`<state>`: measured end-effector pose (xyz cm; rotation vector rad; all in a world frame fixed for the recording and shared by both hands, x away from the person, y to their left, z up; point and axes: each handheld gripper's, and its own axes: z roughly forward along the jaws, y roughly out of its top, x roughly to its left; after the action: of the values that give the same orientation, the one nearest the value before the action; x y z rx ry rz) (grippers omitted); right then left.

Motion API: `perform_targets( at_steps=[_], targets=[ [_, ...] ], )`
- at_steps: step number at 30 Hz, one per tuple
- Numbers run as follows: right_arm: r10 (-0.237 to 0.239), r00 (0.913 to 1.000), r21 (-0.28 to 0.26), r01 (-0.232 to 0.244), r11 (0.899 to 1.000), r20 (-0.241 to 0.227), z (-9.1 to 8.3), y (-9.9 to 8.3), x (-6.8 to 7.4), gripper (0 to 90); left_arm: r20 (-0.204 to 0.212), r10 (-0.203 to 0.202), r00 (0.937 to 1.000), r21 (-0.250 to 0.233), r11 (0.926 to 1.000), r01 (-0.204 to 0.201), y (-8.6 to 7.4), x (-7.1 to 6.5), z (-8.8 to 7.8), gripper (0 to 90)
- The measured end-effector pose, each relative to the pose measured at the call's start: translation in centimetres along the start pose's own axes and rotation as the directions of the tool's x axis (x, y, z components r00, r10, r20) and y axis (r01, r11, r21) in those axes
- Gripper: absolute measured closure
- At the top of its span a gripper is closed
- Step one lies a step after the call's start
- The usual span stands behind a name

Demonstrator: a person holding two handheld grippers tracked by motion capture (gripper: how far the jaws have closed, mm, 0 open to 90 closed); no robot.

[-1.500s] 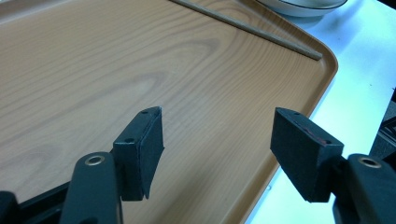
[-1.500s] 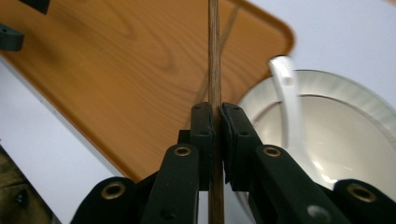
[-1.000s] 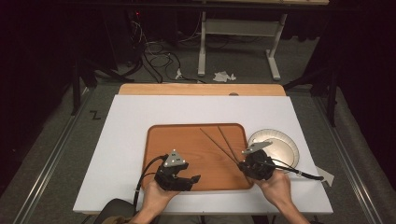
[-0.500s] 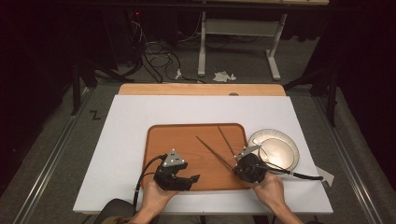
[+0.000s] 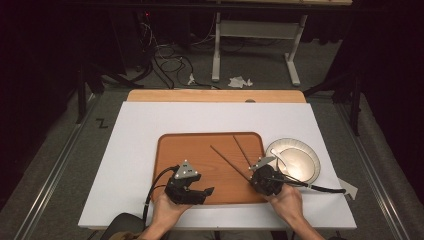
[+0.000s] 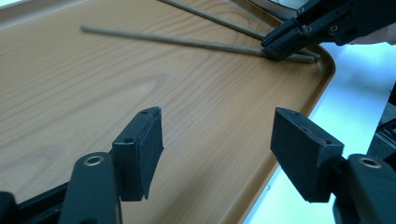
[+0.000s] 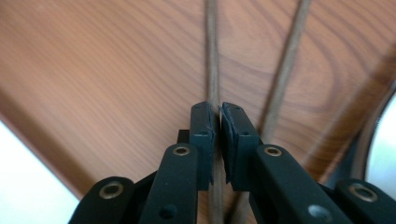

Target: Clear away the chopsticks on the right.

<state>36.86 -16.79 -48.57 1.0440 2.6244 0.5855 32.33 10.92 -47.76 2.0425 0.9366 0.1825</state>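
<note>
High view: wooden tray (image 5: 185, 150) sits mid-table on a white sheet (image 5: 135, 125), white plate (image 5: 305, 167) just beside its right edge. Two thin chopsticks lie on the tray's right half, spread apart at their far ends and converging toward the near right corner.

Right gripper (image 5: 257, 176) is at that near right corner of the tray, held by the right hand (image 5: 285, 200), cable trailing right across the plate's near rim. Right gripper view: jaws nearly closed, pinched on one chopstick (image 7: 212, 60), which runs straight out between the pads. Second chopstick (image 7: 287, 65) lies free just beside it, angling away to the right. Plate rim shows at the right edge.

Left gripper (image 5: 207, 191) is at the tray's near edge, left of centre, in the left hand (image 5: 167, 210), well apart from the right one. Left gripper view: jaws wide open, nothing between them, just bare tray (image 6: 93, 84) below. Same view shows the right gripper (image 6: 275, 46) farther off, its tips down on the chopsticks (image 6: 187, 42) near the tray's corner.
</note>
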Motion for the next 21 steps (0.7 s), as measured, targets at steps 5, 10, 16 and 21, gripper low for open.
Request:
perform_targets(
  at_steps=[5, 10, 16, 21],
  targets=[
    [0.007, 0.9997, 0.006, -0.007, 1.0, 0.025, -0.06, -0.08, -0.27, 84.3, 0.001, 0.0, 1.0, 0.0, 1.0, 0.0, 0.0, -0.05, 0.04, 34.3],
    [0.022, 0.9987, -0.003, -0.022, 1.0, 0.046, -0.04, -0.23, -0.53, 83.5, 0.0, 0.0, 1.0, -0.003, 1.0, 0.0, -0.02, -0.05, -0.03, 34.3],
    [0.014, 0.998, -0.007, -0.013, 1.0, 0.061, -0.13, -0.35, -0.36, 82.4, 0.0, 0.001, 1.0, 0.0, 1.0, -0.001, -0.02, -0.11, 0.0, 34.4],
    [-0.007, 0.9972, -0.02, 0.009, 1.0, 0.074, -0.31, -0.52, -0.29, 80.4, 0.0, 0.002, 1.0, 0.0, 1.0, -0.002, -0.01, -0.07, 0.01, 34.4]
  ],
)
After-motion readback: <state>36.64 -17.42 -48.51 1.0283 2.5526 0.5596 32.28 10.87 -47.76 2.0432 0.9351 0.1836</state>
